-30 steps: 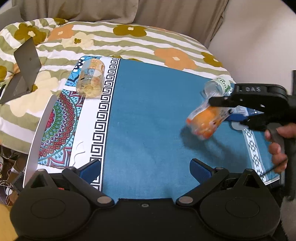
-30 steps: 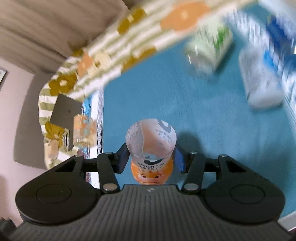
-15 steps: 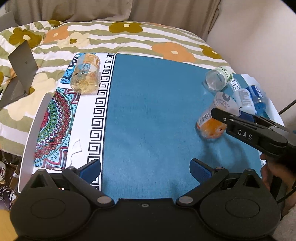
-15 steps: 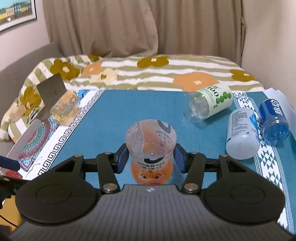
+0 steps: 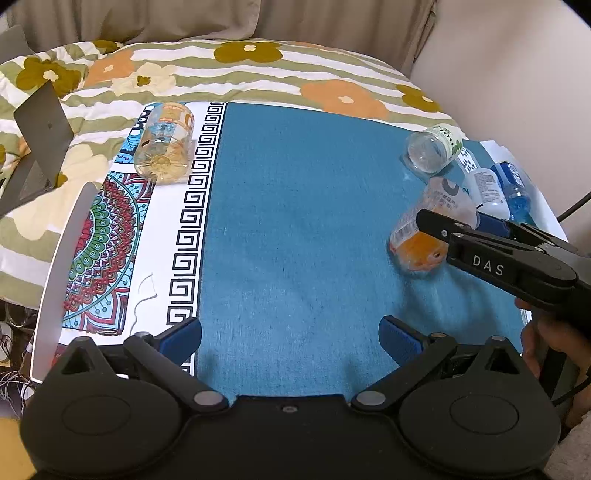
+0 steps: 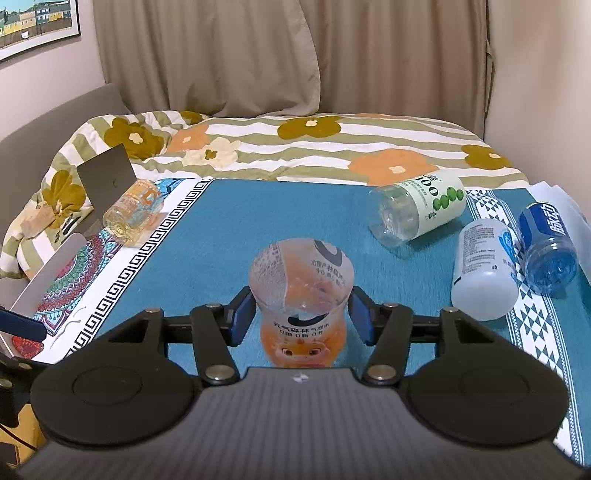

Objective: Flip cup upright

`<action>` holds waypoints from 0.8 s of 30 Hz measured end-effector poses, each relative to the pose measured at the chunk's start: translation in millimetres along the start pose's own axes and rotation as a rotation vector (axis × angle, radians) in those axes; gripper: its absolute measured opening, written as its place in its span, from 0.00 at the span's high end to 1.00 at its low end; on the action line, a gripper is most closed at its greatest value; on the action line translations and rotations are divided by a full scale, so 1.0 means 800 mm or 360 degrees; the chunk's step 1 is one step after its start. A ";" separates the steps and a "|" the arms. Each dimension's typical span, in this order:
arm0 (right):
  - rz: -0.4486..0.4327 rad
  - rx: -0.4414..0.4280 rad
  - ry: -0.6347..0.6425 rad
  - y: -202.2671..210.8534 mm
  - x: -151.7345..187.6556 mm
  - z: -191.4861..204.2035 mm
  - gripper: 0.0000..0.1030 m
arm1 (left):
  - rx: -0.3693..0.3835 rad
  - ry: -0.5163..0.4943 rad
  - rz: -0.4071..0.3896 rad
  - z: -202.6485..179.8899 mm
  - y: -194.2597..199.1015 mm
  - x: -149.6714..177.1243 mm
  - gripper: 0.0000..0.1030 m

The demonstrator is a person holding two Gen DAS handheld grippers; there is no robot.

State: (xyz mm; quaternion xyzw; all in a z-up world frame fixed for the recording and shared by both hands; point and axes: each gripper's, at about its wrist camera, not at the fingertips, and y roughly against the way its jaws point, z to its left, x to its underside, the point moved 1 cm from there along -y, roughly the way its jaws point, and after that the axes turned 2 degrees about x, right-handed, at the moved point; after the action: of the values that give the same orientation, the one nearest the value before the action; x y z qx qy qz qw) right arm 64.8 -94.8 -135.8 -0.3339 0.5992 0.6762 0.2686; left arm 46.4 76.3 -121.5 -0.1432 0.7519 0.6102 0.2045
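Looked out over a blue cloth (image 5: 295, 221) spread across a bed, with a striped, flowered quilt (image 6: 332, 147) behind it. Noted beige curtains (image 6: 258, 55) on the far side, a pale wall to the right, and a framed picture (image 6: 37, 22) high on the left. Saw a patterned mat (image 5: 103, 240) with a black key border along the cloth's left edge, and a yellowish clear jar (image 5: 164, 144) lying on its side there, beside a grey panel (image 5: 40, 122).

Found the cup (image 6: 301, 280) on the right part of the blue cloth, orange base down and open mouth up. Judged its long axis close to vertical, with the mouth leaning slightly toward the bottles in the left wrist view. Found the right gripper (image 6: 301, 317) pinching it, one blue pad (image 6: 242, 317) against each side of the lower half. Held the left gripper (image 5: 290, 336) low over the near edge of the cloth, fingers spread wide with nothing between them.

Read "DAS" in white on the right gripper's arm. Made out Chinese characters and a cartoon face on the cup. Read "100" beside green dots on a clear bottle (image 6: 417, 210) lying just beyond. Saw white Chinese characters on a blue bottle (image 6: 546, 247), and print too small to read on a white bottle (image 6: 484, 269) next to it.
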 end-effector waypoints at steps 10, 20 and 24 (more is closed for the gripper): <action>0.0060 -0.0020 -0.0108 0.029 -0.029 -0.018 0.00 | -0.0064 -0.0026 -0.0120 -0.020 0.042 -0.015 0.00; 0.0200 0.0136 -0.0159 0.125 -0.085 -0.062 0.00 | -0.0298 -0.0148 -0.0394 -0.064 0.096 -0.039 0.00; 0.0262 0.0241 -0.0132 0.154 -0.088 -0.079 0.00 | -0.0336 -0.0180 -0.0442 -0.079 0.105 -0.038 0.00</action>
State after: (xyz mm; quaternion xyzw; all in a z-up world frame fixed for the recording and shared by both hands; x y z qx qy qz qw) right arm 23.8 -171.6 -7.4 -0.2341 0.6623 0.6621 0.2612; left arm 25.7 31.8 -24.3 -0.2317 0.6439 0.6588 0.3125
